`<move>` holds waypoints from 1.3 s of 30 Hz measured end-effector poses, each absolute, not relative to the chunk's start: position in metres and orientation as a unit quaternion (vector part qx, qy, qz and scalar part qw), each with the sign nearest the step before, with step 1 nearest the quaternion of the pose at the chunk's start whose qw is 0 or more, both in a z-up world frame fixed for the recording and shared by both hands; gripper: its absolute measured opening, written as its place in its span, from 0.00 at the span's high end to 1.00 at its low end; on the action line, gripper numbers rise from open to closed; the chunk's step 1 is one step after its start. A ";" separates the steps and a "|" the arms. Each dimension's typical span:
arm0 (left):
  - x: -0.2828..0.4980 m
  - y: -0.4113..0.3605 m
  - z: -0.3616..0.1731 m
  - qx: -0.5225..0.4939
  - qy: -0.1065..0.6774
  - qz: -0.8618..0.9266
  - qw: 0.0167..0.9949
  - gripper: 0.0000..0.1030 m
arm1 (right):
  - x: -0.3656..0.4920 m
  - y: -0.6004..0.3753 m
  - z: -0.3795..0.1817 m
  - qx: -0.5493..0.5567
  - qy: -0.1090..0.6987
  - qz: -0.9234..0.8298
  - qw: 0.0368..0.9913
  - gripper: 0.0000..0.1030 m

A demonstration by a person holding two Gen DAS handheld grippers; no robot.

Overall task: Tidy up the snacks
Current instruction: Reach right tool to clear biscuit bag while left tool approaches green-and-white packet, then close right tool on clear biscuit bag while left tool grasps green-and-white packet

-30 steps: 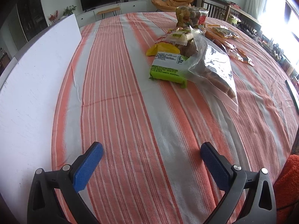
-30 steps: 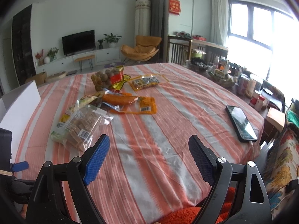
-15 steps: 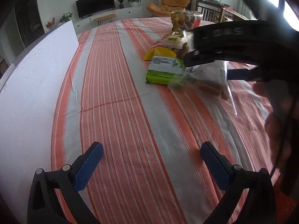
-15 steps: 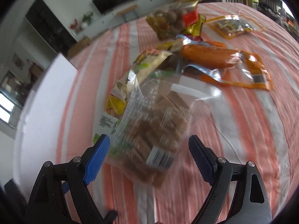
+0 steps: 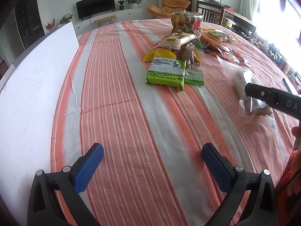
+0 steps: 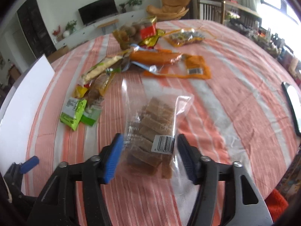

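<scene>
My right gripper (image 6: 149,150) is shut on a clear bag of brown biscuits (image 6: 150,130), held just above the striped tablecloth (image 6: 216,98). The bag also shows in the left wrist view (image 5: 248,94) at the right, under the right gripper's black arm. My left gripper (image 5: 152,162) is open and empty, low over the cloth near the front. A pile of snacks lies beyond: a green packet (image 5: 165,73), a yellow packet (image 5: 158,55), a white wrapped bar (image 5: 176,40), a bag of round nuts (image 5: 185,21) and orange packets (image 6: 176,64).
A white board (image 5: 33,86) stands along the table's left side. A phone (image 6: 292,103) lies near the right table edge. Chairs, a TV unit and a cluttered side table stand behind the table.
My right gripper came down over the biscuit bag, closed on it and drew it to the right, away from the pile. The left gripper has barely moved.
</scene>
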State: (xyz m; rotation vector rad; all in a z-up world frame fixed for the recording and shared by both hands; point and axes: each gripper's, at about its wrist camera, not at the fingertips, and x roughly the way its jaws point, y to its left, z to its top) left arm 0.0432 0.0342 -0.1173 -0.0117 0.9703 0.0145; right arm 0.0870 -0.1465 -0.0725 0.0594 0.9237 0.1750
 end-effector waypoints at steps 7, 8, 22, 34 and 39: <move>0.039 0.033 -0.118 -0.007 0.463 0.009 0.886 0.00 | 0.100 -0.147 -0.082 0.033 0.474 0.085 0.876 0.20; 0.039 0.033 -0.118 -0.007 0.463 0.009 0.886 0.00 | 0.099 -0.149 -0.085 0.040 0.476 0.087 0.874 0.20; 0.073 0.047 -0.092 -0.039 0.480 -0.015 0.876 0.00 | 0.098 -0.144 -0.085 0.032 0.476 0.085 0.875 0.18; 0.146 0.030 -0.105 -0.017 0.498 -0.042 0.866 0.08 | 0.098 -0.143 -0.085 0.030 0.476 0.084 0.875 0.18; 0.156 0.035 -0.100 -0.032 0.486 -0.047 0.872 0.51 | 0.098 -0.146 -0.085 0.041 0.475 0.089 0.874 0.18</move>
